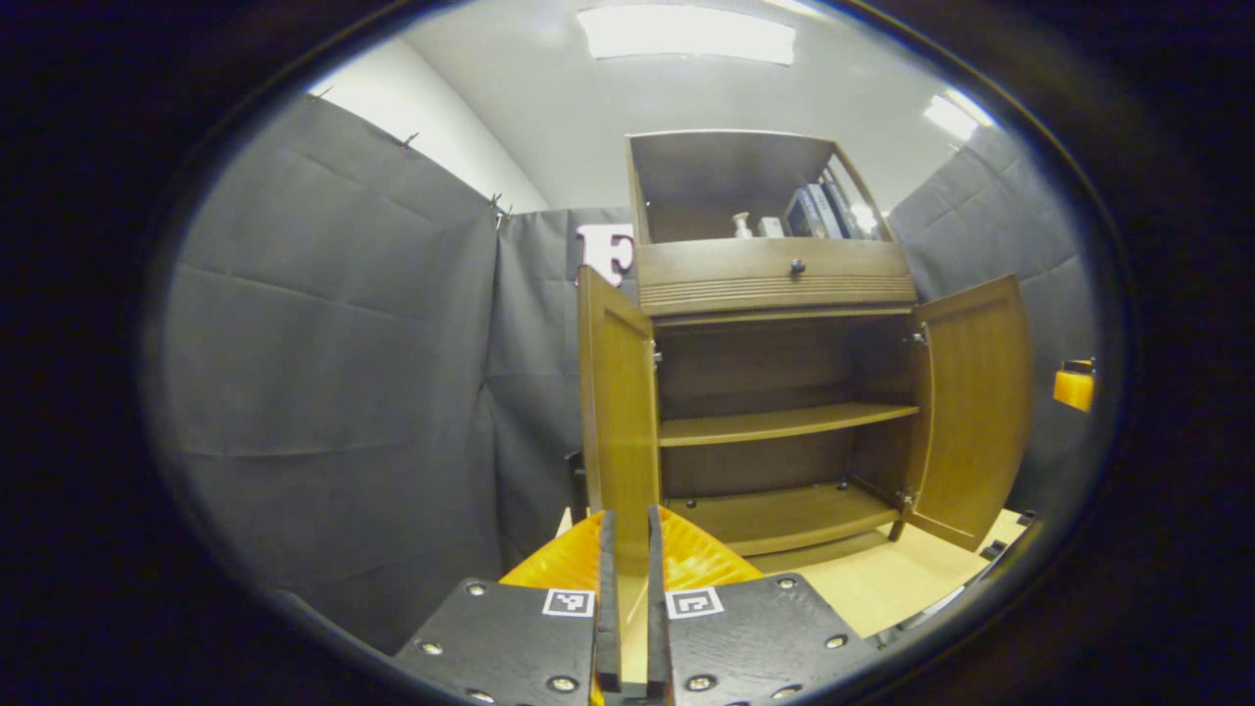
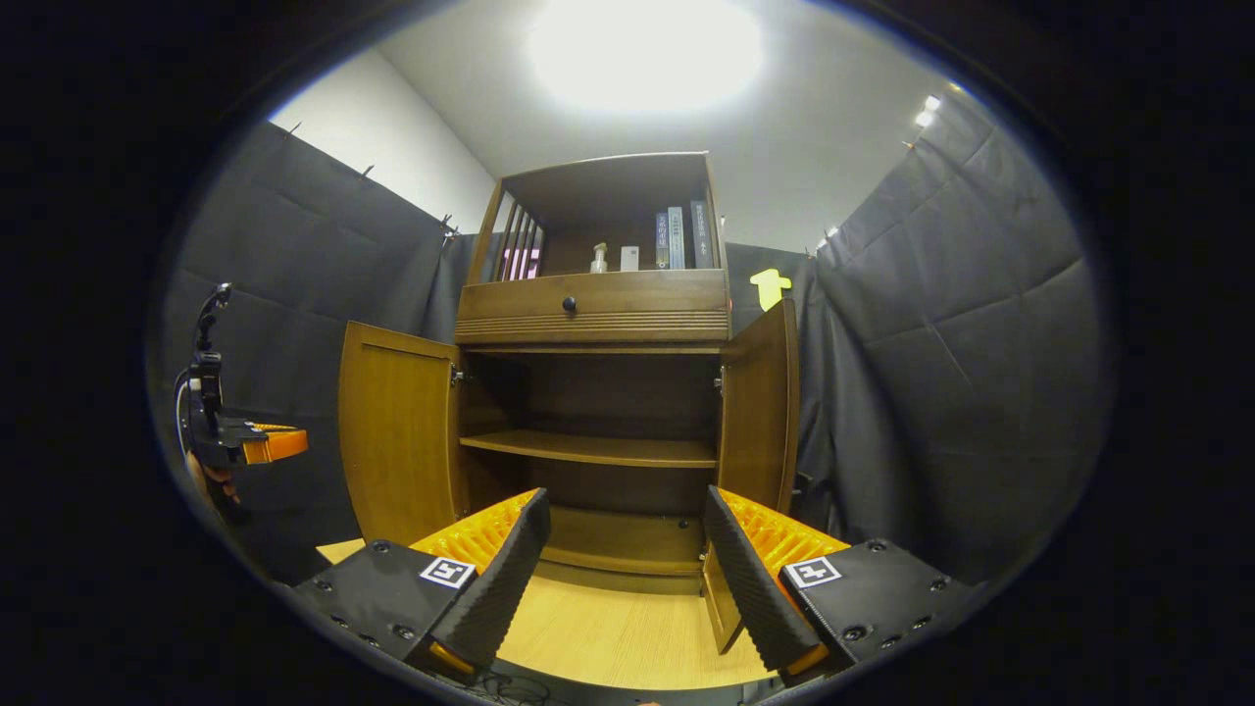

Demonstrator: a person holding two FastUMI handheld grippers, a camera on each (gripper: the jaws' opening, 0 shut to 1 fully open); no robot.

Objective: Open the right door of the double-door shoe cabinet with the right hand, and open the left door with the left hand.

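1. Right gripper view: shoe cabinet (image 2: 598, 392) straight ahead, right door (image 2: 760, 407) and left door (image 2: 397, 441) both swung wide, shelves bare.
2. Right gripper (image 2: 627, 574): jaws apart, holding nothing, short of right door.
3. Left gripper (image 1: 627, 598): jaws near together, thin gap, in line with left door (image 1: 618, 412) edge; contact unclear.
4. Both doors open; likely only withdrawal left.

Books (image 2: 677, 237) upright on top shelf, small white bottle (image 2: 598, 259) beside; ceiling light (image 1: 686, 34) on.
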